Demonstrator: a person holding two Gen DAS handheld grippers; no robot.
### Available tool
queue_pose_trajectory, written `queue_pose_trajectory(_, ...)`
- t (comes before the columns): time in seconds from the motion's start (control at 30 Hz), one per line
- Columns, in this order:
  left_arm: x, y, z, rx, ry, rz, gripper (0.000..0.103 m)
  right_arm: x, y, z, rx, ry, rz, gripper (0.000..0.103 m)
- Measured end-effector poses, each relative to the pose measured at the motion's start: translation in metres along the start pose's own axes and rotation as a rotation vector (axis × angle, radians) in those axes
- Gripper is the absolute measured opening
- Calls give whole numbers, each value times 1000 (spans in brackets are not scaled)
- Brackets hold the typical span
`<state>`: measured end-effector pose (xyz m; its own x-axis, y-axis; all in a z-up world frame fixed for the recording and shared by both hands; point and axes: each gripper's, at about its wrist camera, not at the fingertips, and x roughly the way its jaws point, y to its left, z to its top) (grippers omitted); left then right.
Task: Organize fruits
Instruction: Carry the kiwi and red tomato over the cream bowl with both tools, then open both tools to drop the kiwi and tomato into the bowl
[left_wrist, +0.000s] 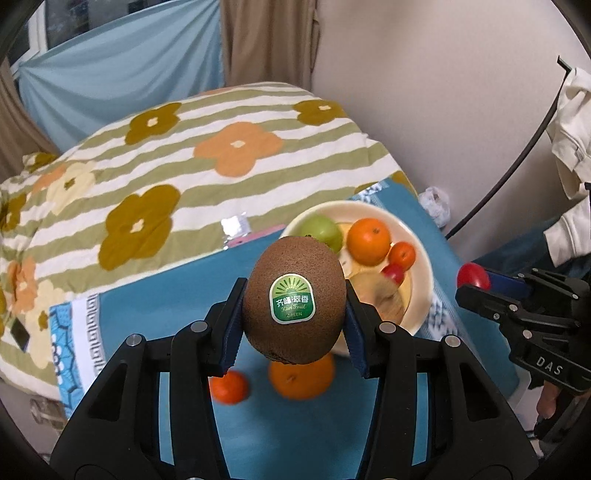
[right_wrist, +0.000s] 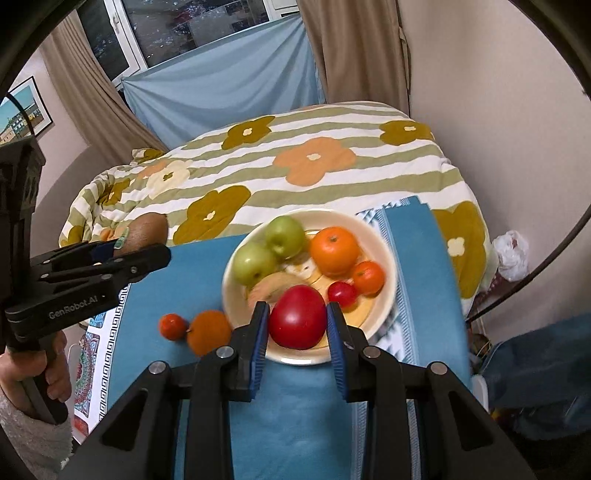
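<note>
Kiwi (left_wrist: 293, 302) — firm, fuzzy, light; left gripper (left_wrist: 293, 308) clamped its sides | tomato (right_wrist: 297, 317) — smooth, bruisable; right gripper (right_wrist: 297, 325) pinched mid-body | bowl (right_wrist: 384, 314) at 12 o'clock

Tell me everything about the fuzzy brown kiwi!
The kiwi is egg-shaped, brown and fuzzy, with a green sticker facing the left wrist camera. It stands upright, pinched at both sides by the left gripper, whose blue-padded jaws hold it in the air above the blue cloth. Nothing else touches it.
</note>
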<state>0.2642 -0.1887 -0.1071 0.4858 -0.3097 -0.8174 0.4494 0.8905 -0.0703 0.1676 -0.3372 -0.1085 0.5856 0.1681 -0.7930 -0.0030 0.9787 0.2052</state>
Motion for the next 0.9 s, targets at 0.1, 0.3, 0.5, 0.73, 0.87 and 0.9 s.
queue_pose_trajectory(0.1,18,-17,12,7,11,-2,52,5,-15,6,-4,9,14,29)
queue_pose_trajectory(0.3,55,-44,28,12,45,-4,52,17,-40,13,-22,36,41,29)
queue_pose_trajectory(0.5,89,-58,32,6,94,17,52,29,-58,15,-22,60,63,29)
queue_pose_trajectory(0.73,113,-67,31,25,106,60,52,39,-69,13,-33,84,83,29)
queue_pose_trajectory(0.87,120,-69,30,25,108,73,52,41,-69,9,-37,94,93,29)
queue_pose_trajectory(0.9,120,-70,30,28,109,77,52,41,-69,8,-37,96,95,29)
